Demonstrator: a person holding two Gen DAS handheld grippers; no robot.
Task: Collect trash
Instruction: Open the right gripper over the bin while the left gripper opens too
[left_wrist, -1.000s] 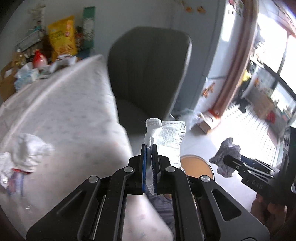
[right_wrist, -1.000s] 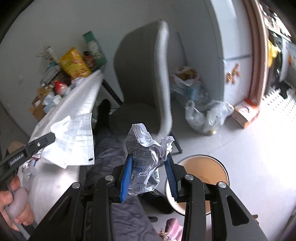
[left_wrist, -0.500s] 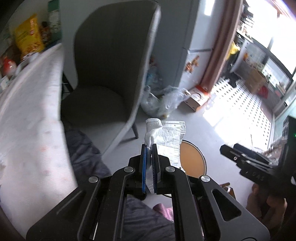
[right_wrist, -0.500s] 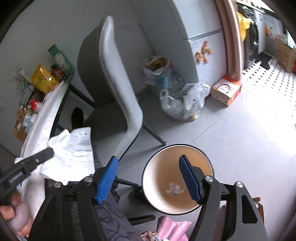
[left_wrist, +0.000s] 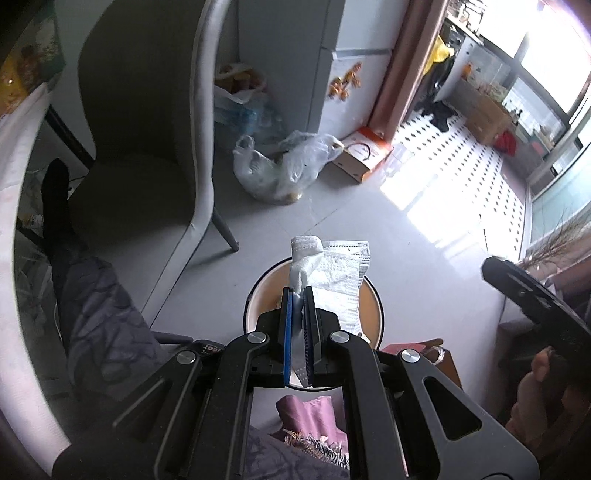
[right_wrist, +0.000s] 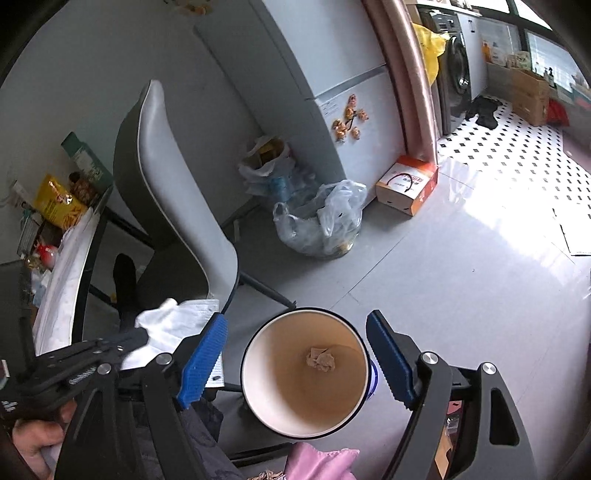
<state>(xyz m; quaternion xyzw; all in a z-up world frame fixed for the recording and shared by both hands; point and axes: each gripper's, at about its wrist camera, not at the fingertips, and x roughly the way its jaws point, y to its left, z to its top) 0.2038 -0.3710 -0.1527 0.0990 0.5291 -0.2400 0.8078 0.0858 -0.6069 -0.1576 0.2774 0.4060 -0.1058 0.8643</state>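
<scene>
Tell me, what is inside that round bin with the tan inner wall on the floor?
One crumpled paper wad lies on the round tan bin's bottom. Its near inner wall is hidden by the rim, so anything there can't be seen.

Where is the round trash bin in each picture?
Left wrist view: the trash bin is at lower centre, on the floor, partly hidden behind the white paper.
Right wrist view: the bin is at bottom centre, seen between the open jaws.
Shared landmark: the clear plastic bag on the floor.

Both wrist views look steeply down, sharing the bin (left_wrist: 376, 317) (right_wrist: 255, 373) and, seemingly nearby, the chair (left_wrist: 147, 122) (right_wrist: 166, 192).
</scene>
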